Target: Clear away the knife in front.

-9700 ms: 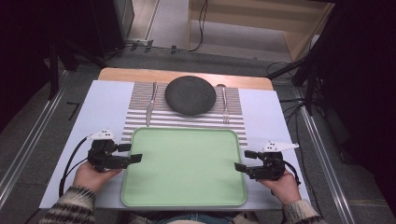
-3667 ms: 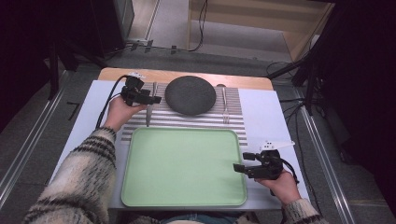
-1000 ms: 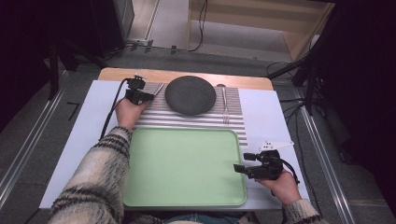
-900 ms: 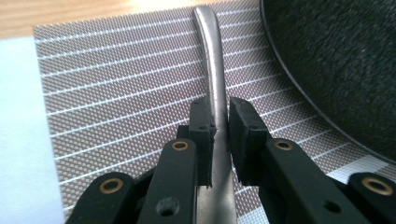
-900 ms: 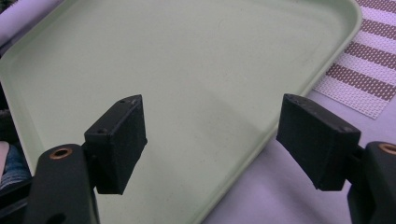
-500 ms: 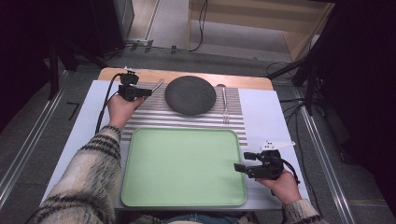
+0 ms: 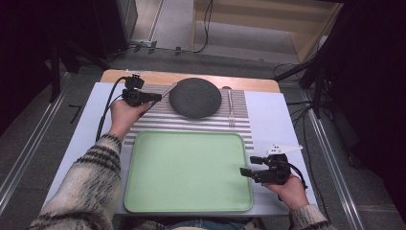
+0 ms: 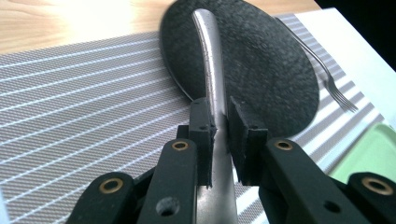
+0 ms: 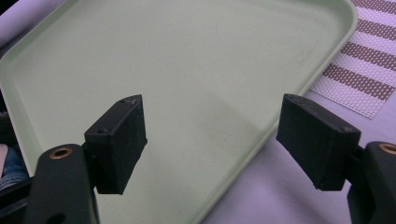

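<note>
My left gripper (image 7: 154, 97) is at the placemat's far left, shut on a silver knife (image 7: 167, 90). In the left gripper view its jaws (image 8: 220, 119) pinch the knife (image 8: 210, 60), whose free end reaches out over the dark round plate (image 8: 261, 70). The knife looks lifted off the striped placemat (image 7: 153, 120). The plate (image 7: 195, 97) sits at the middle of the mat's far side, with a fork (image 7: 230, 106) lying to its right. My right gripper (image 7: 243, 172) rests open beside the right edge of the green tray (image 7: 186, 167), nothing between its pads (image 9: 116, 140).
The tray's rim (image 9: 261, 135) runs under the right gripper's jaws, with the placemat's corner (image 9: 364, 70) beyond it. The fork (image 8: 327, 74) and a tray corner (image 8: 378, 154) lie past the plate. A white sheet (image 7: 282, 120) covers the table, and a wooden strip (image 7: 249, 84) shows at the far edge.
The left gripper went from beside the tray to the mat's far left, shut on the knife and raised it, now angled toward the plate. The right gripper has stayed put.
</note>
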Demonstrator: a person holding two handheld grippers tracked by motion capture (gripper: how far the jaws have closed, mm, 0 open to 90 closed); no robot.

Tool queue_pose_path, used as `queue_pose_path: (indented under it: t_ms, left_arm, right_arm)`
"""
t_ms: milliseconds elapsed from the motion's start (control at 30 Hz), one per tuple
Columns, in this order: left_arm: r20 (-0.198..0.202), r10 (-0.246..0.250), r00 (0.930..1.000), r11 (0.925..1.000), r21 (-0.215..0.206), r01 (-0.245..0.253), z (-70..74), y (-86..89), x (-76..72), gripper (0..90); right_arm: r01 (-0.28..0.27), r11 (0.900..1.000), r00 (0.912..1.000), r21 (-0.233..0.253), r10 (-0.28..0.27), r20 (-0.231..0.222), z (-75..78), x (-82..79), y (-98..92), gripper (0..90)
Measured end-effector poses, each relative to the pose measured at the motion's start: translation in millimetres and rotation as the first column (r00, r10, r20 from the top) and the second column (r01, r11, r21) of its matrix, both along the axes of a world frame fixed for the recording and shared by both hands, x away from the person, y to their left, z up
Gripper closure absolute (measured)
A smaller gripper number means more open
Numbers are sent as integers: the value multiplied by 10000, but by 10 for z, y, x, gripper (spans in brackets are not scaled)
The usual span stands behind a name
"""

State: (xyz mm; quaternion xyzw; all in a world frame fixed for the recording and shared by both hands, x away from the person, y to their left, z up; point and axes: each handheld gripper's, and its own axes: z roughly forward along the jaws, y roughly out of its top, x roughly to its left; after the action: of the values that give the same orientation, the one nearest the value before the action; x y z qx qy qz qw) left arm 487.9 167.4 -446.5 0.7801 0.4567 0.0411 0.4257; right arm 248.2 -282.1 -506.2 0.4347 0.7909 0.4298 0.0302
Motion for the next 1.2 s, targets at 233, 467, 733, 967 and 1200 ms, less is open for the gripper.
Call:
queue_pose_path:
  t_ms: [233, 467, 733, 967, 1200]
  left_arm:
    - [-66, -390, 9992, 9992, -23, 390, -12, -51, -96, 811]
    - [27, -693, 9976, 9975, -129, 693, -5, -98, -240, 811]
    - [41, -1079, 9942, 9938, -268, 1079, -47, -137, -353, 811]
    - [76, -1397, 9902, 9896, -348, 1399, -61, -165, -479, 811]
    - [113, -1688, 9856, 9845, -455, 1692, -51, -210, -609, 811]
  right_arm:
    - [12, 10000, 10000, -5, -12, -25, 0, 2, -2, 221]
    - [103, 9999, 9999, 82, -102, -13, 1, 5, -13, 221]
    - [76, 10000, 10000, 48, -76, 7, 1, 4, -11, 221]
    - [79, 10000, 10000, 53, -79, 12, 4, 2, -11, 220]
    - [57, 9999, 10000, 82, -57, 11, 11, -3, -8, 221]
